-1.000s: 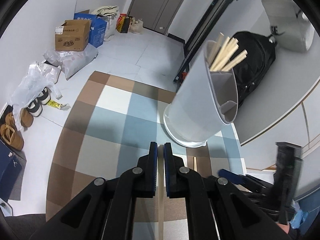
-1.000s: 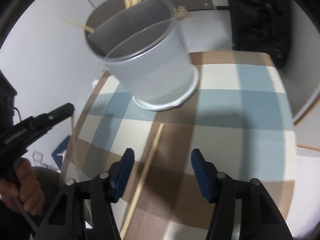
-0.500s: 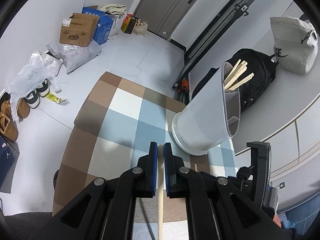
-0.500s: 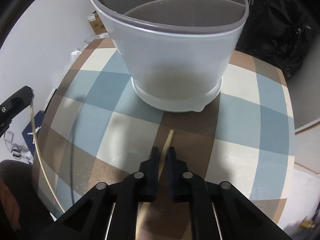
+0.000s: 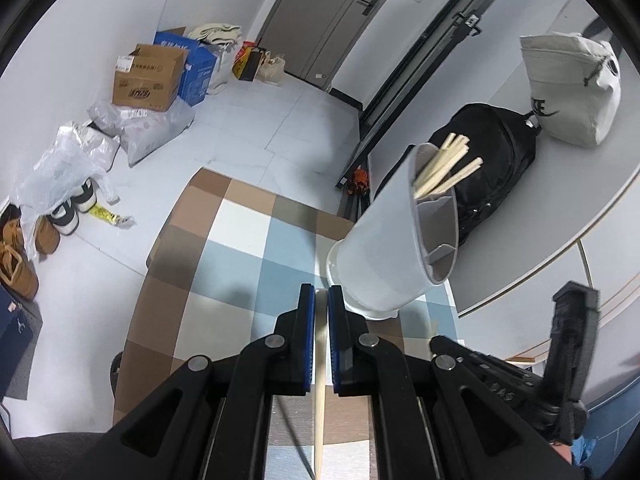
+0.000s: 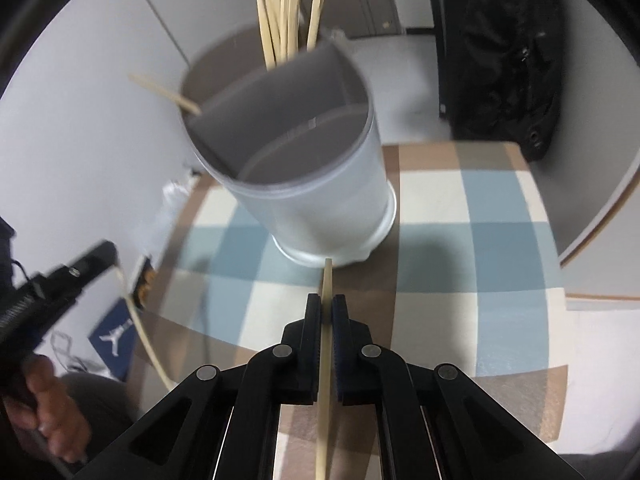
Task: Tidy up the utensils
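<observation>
A white divided utensil holder (image 5: 390, 248) stands on the checked tablecloth (image 5: 240, 264), with several wooden chopsticks (image 5: 444, 172) in its far compartment. It also shows in the right wrist view (image 6: 316, 184), chopsticks (image 6: 286, 20) sticking up. My left gripper (image 5: 321, 300) is shut on a chopstick (image 5: 319, 384), held above the table just left of the holder. My right gripper (image 6: 327, 308) is shut on another chopstick (image 6: 325, 364), its tip pointing at the holder's base. The left gripper (image 6: 60, 280) with its chopstick shows at the left of the right wrist view.
A round table edge drops to the floor on the left. Cardboard boxes (image 5: 148, 76), bags and shoes (image 5: 64, 216) lie on the floor. A black backpack (image 5: 488, 168) and a grey bag (image 5: 572, 92) sit behind the holder on a white surface.
My right gripper closed on the chopstick that lay on the cloth and lifted it. My left gripper rose and pulled back with its chopstick.
</observation>
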Demonstrator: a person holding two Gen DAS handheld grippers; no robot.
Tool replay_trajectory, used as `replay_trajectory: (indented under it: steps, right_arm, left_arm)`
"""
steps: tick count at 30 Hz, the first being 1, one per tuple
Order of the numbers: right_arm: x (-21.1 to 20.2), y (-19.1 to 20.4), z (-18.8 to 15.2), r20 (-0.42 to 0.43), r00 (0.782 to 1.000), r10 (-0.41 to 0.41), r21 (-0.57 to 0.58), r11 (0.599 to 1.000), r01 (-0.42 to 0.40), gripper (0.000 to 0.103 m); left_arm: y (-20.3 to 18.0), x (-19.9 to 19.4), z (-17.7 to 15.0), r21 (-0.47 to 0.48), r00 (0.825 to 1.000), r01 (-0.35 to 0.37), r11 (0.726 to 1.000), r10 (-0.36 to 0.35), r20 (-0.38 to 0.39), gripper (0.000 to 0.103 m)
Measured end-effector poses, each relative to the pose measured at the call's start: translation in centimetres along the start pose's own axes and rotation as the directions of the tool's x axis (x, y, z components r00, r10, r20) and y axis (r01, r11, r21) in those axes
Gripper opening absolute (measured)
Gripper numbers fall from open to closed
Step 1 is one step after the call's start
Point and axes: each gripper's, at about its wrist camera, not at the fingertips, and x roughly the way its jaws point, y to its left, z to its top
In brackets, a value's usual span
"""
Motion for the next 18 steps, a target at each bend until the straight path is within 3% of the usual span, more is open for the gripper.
replay_trajectory:
  steps: [11,18]
  right_arm:
    - [-4.5,1.2,0.4,0.184,0.98,0.08,0.006,0.997,-0.082,0.004]
    - [-5.7,1.1,0.6,0.242,0.964,0.112,-0.004,0.993,-0.114,0.002]
  left_arm:
    - [-3.7,-2.2,0.7,0.106,0.999,-0.018,0.994,0.013,0.044,0.002]
    - [-6.3,-3.1,1.2,0.178,0.997,-0.047,0.983,0.037,0.062,0.002]
